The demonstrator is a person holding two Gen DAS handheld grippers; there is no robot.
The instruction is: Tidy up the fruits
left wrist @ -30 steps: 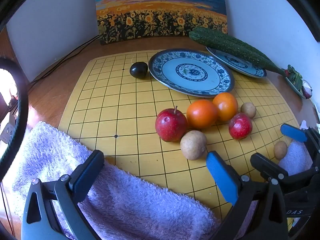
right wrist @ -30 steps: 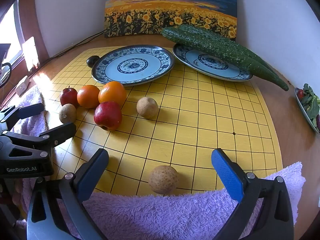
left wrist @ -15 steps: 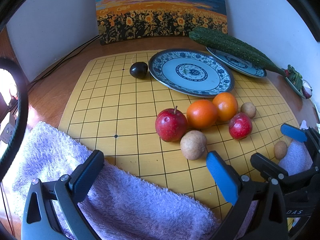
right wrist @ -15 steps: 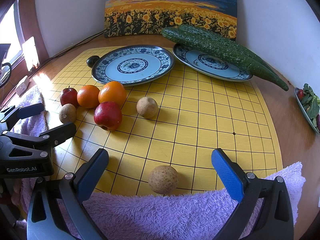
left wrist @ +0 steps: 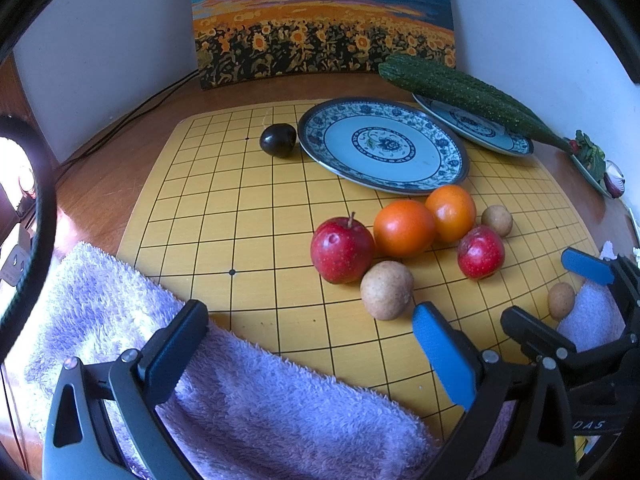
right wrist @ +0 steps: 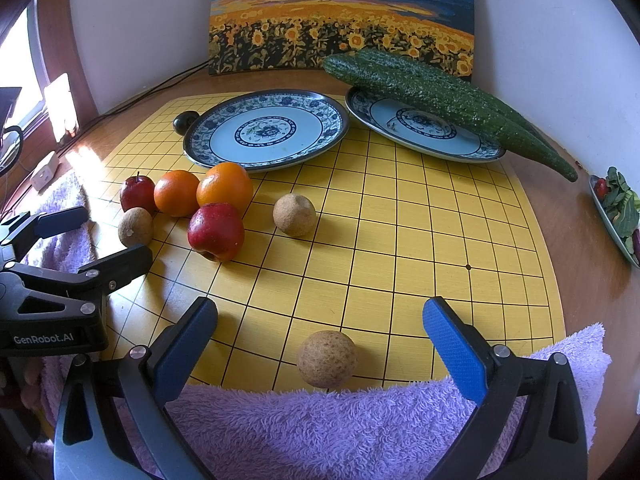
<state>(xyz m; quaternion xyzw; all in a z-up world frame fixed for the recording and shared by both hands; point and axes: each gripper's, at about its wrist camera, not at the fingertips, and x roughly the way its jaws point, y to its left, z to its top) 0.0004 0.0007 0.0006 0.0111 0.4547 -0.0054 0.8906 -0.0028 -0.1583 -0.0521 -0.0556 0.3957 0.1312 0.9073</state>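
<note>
We see the fruits bunched on a yellow board with black grid lines [right wrist: 400, 240]. In the right wrist view two round orange oranges [right wrist: 224, 186] sit side by side and touch. A shiny red apple with a stem [right wrist: 137, 193] is at 9 o'clock from them, and a second red apple [right wrist: 216, 231] lies at 6 o'clock, touching the nearer orange. A small round brown fruit [right wrist: 135, 226] sits just below the stemmed apple. Another brown ball [right wrist: 294, 214] lies at 3 o'clock from the bunch, a bit apart. A third brown ball [right wrist: 327, 358] sits alone near the fluffy purple towel [right wrist: 320, 432].

A dark, nearly black round fruit [right wrist: 185, 121] peeks out at 10 o'clock from the blue and white patterned plate [right wrist: 266, 130]; the plate hides part of it. A second patterned plate [right wrist: 420, 130] at 3 o'clock holds two long bumpy green gourds [right wrist: 432, 96]. At the far right a dish of greens [right wrist: 618, 212] is cut off by the edge.

Our right claw [right wrist: 320, 340] is spread wide with nothing in it, and the lone brown ball sits between its blue pads. Our left claw [left wrist: 312, 340] is wide too, over the towel, holding nothing. A sunflower painting [right wrist: 340, 20] leans on the white wall.
</note>
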